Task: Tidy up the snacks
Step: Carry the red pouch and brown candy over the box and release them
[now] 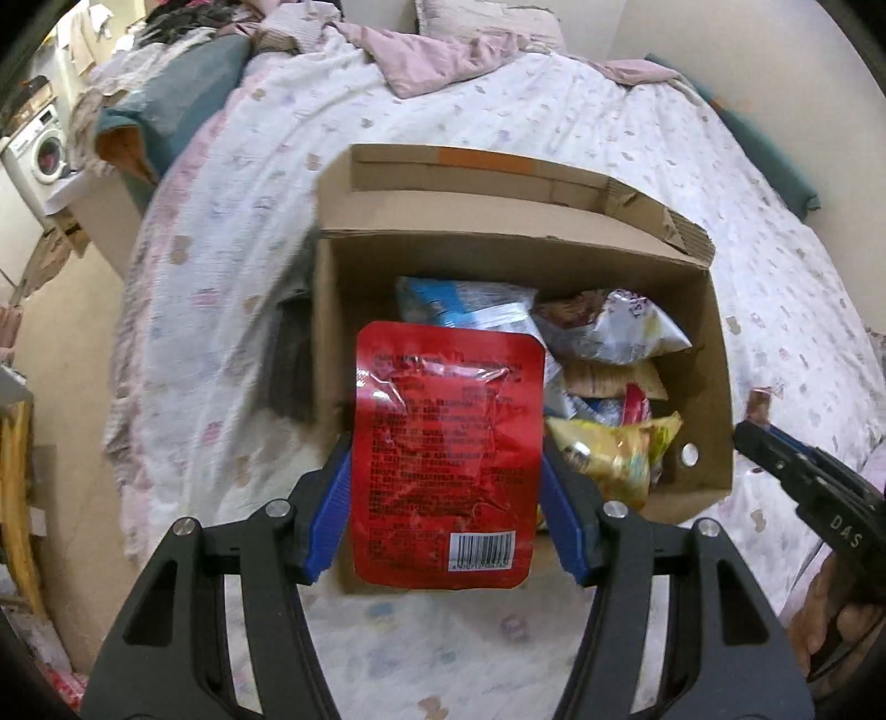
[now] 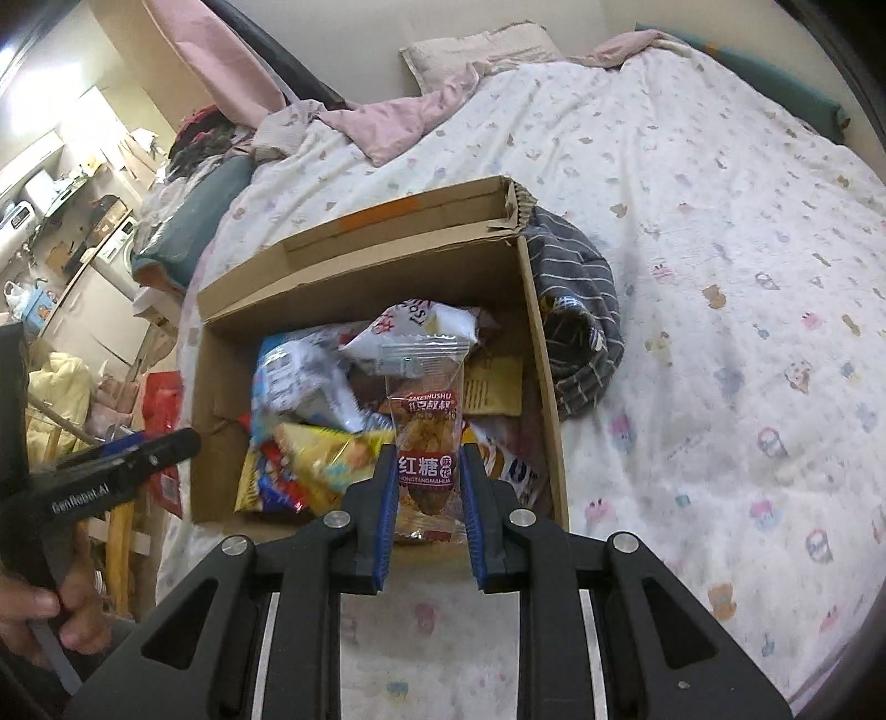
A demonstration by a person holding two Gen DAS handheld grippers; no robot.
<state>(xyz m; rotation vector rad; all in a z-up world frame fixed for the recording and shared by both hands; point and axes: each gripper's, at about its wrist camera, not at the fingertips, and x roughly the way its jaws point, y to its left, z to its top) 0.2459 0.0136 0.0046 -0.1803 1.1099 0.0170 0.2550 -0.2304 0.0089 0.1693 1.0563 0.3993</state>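
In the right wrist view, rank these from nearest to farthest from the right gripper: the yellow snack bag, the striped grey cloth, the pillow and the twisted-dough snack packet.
1. Twisted-dough snack packet, clamped in the right gripper.
2. Yellow snack bag, just left, inside the cardboard box.
3. Striped grey cloth, right, outside the box.
4. Pillow, far end of the bed.

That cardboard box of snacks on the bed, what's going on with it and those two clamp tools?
A person is sorting snacks with a handheld gripper in each hand. The left gripper is shut on a flat red packet, and the right gripper is shut on a small clear-wrapped snack. Both are held above the open cardboard box, which sits on the bed and has other snack bags in it.
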